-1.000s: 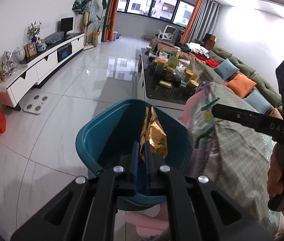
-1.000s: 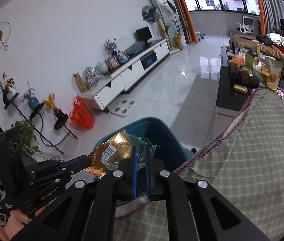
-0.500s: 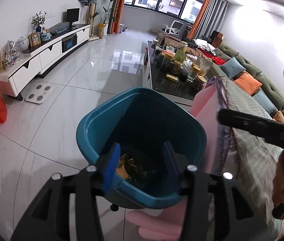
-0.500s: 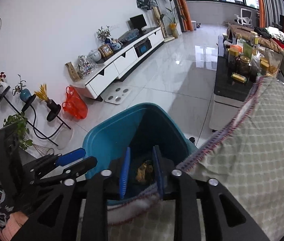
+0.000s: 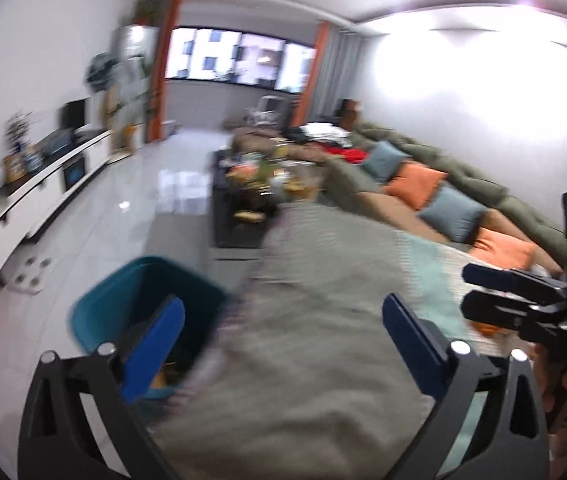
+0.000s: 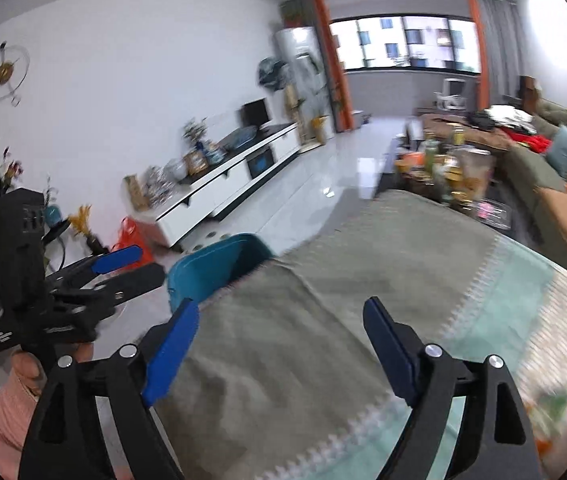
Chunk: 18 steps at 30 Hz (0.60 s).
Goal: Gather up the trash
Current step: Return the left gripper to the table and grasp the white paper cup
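Left wrist: 1 bin (image 5: 123,292), 2 tools spread

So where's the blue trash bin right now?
The teal bin stands on the tiled floor, lower left in both wrist views, tucked against the edge of the green-clothed table.

A teal trash bin (image 5: 103,300) stands upright on the floor just beside the cloth-covered table's edge.

One teal bin (image 5: 123,292), one cloth-covered table (image 6: 323,280), three orange cushions (image 5: 415,184), and two blue cushions (image 5: 453,210) are in view.
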Tool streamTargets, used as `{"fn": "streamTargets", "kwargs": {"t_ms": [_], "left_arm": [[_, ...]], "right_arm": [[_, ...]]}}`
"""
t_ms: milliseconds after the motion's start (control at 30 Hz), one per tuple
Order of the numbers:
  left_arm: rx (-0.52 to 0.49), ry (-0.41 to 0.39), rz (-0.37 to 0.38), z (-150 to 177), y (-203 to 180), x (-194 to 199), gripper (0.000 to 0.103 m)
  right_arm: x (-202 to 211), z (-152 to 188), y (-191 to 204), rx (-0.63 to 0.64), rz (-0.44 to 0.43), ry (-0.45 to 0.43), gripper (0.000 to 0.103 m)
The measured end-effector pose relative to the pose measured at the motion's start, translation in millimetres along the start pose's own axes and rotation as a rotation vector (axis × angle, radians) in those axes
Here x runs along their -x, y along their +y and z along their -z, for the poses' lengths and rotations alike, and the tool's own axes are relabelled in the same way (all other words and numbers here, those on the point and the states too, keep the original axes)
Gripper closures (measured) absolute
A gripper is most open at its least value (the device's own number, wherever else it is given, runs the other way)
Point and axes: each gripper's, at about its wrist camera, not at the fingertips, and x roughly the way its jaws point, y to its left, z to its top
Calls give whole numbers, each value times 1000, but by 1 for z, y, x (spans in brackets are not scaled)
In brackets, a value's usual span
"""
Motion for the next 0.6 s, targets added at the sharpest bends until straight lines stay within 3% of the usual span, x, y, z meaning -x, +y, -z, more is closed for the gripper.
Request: {"fn": "streamTargets", "kwargs": {"t_ms": [200, 400, 467, 600], "left_arm": [[-40, 46, 142, 13, -81, -22, 3], [-171, 121, 239, 38, -158, -45, 3], [-201, 136, 266, 43, -173, -51, 3], [-251, 167, 321, 52, -202, -62, 3]], "right_arm": [[72, 35, -57, -89, 177, -76, 10], [130, 56, -107, -152, 317, -146, 10], [141, 60, -119, -152, 372, -152, 14], [143, 69, -141, -185, 409, -108, 37]]}}
